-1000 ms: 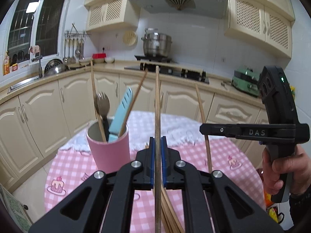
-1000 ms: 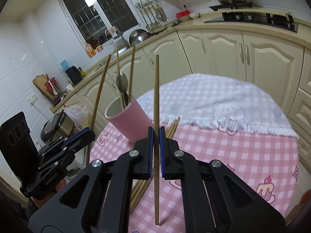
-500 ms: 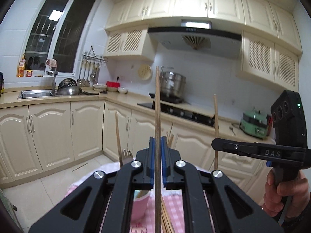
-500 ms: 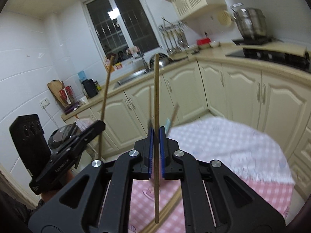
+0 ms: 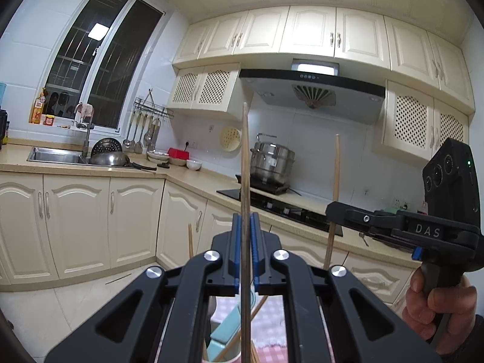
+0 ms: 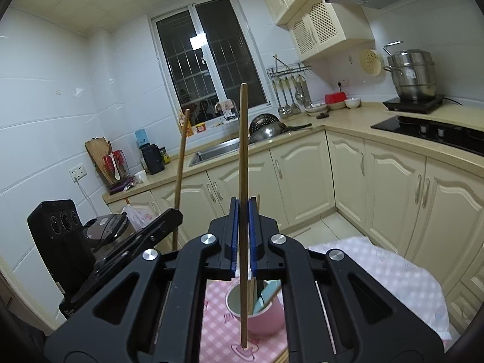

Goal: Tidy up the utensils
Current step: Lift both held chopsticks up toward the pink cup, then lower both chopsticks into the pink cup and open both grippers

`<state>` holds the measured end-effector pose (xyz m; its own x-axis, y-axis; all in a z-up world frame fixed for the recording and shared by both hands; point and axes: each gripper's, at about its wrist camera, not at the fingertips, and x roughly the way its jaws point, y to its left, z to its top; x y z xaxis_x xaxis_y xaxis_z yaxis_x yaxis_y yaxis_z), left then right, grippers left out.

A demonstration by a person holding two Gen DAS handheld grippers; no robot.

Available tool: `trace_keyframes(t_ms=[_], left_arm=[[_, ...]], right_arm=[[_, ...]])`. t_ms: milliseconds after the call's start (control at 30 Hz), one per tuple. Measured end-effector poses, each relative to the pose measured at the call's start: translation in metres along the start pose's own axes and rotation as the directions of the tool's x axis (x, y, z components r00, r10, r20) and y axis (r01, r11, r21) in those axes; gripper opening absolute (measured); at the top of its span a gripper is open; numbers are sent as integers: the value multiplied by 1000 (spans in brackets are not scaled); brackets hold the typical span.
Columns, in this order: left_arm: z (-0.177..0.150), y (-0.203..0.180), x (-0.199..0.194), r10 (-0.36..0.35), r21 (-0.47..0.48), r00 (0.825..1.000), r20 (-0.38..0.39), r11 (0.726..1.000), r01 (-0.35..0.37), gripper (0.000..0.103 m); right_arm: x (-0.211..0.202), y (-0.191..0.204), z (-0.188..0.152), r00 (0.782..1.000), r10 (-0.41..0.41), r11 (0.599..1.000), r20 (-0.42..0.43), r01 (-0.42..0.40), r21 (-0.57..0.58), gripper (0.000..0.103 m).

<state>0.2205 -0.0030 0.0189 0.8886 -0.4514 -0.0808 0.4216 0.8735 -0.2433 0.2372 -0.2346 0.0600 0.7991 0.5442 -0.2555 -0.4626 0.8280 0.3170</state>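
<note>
My left gripper [image 5: 245, 242] is shut on an upright wooden chopstick [image 5: 245, 157], pinched between its blue pads. Under it, part of a pale blue utensil [image 5: 224, 332] standing in the cup shows. To the right, my right gripper [image 5: 332, 214] grips a second chopstick [image 5: 335, 175], and a person's hand [image 5: 435, 302] holds its handle. In the right wrist view, that gripper [image 6: 242, 230] is shut on its chopstick [image 6: 243, 151], high above the pink cup [image 6: 266, 320]. The cup holds a blue utensil [image 6: 267, 295] and some sticks. The left gripper [image 6: 169, 220] is at the left with its chopstick [image 6: 181, 166].
The cup stands on a round table with a pink checked cloth [image 6: 393, 278]. Cream cabinets and a counter run behind, with a sink [image 5: 57, 155], a steel pot [image 5: 272, 160] on the hob and a rice cooker [image 6: 106, 227] at the left.
Both grippers have risen with their chopsticks and tilted up. The table and cup have dropped to the bottom of both views.
</note>
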Motion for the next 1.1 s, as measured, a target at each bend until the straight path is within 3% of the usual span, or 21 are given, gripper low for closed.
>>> trace_keyframes(t_ms=[567, 1100], left_arm=[[1, 19, 45, 1, 0, 1000, 27, 1000, -1, 6], [-33, 40, 75, 20, -23, 999, -32, 1000, -20, 6]], right_arm=[[54, -6, 6, 1000, -16, 1000, 20, 15, 27, 7], [85, -10, -13, 999, -31, 999, -34, 32, 38, 7]])
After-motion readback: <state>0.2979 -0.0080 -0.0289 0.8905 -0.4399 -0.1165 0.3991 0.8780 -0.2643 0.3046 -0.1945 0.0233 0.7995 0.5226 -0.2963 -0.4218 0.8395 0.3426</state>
